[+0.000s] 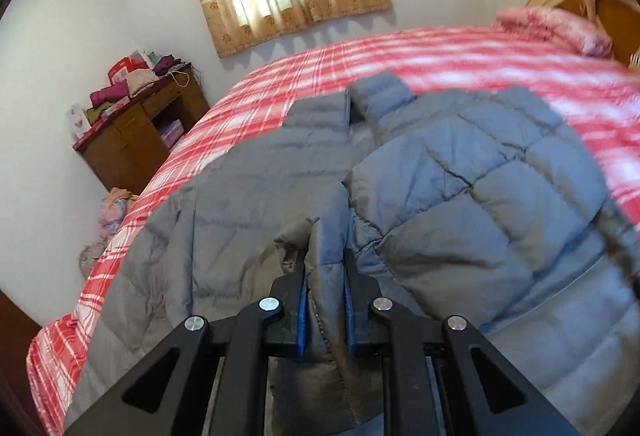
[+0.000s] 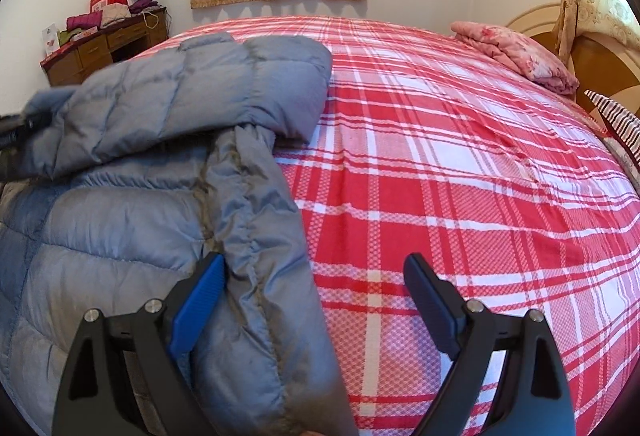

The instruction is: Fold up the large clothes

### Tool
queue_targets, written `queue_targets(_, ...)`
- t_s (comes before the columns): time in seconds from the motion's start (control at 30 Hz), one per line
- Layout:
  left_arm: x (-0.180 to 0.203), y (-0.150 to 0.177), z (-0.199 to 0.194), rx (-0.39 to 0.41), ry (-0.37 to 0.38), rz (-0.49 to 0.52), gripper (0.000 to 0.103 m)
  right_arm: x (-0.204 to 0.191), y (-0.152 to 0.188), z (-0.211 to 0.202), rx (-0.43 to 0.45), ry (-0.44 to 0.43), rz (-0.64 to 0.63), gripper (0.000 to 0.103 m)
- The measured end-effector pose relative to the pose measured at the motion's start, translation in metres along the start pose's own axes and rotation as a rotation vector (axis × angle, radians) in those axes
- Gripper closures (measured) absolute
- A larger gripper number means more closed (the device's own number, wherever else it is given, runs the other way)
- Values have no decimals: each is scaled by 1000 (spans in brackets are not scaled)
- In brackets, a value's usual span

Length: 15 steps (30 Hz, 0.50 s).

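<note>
Fingers (image 1: 304,292) of left gripper (image 1: 325,276) clamp jacket (image 1: 460,172) fold

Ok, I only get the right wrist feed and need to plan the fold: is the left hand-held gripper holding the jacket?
Observer: Yes. The left hand-held gripper is shut on a fold of the grey jacket.
Operator: Which part?
Observer: An edge fold; I cannot tell if it is the hem or a sleeve.
Operator: Anything beside the bed?
Observer: A pile of cloth lies on the floor below the wooden desk.
</note>
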<state>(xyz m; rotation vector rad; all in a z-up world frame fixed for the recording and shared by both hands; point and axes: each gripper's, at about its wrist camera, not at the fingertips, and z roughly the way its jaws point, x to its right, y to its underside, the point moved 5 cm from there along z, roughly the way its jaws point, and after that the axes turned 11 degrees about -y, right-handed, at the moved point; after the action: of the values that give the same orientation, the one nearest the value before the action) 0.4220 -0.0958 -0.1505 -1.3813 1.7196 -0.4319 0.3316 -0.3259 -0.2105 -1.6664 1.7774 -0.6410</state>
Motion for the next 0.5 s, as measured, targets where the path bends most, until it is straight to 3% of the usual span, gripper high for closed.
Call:
queue_targets(0.13,4,5,8,-12,-51,30,75,-1,0,0,-21,-24,-2,11)
queue_targets(0.17,0,3,4,3,-59,16,62,-1,0,-2,-33,-54,-1,11)
queue_targets(0.2,-6,0,0,23,-72,-2,43,-2,0,-5,-43,-73,-3,11)
queue_targets(0.3,-32,-10,-19,116,-160,-50,7,-3,-6,-24,-55,-103,-43,11)
queue_targets(0.4,-51,-20,-33,194,-221,-82,6,5,-30,-51,4,-122,-54,12)
queue_targets(0.5,-49,-36,-30,182,-185,-127,6,18,-71,-52,45,-94,-19,20)
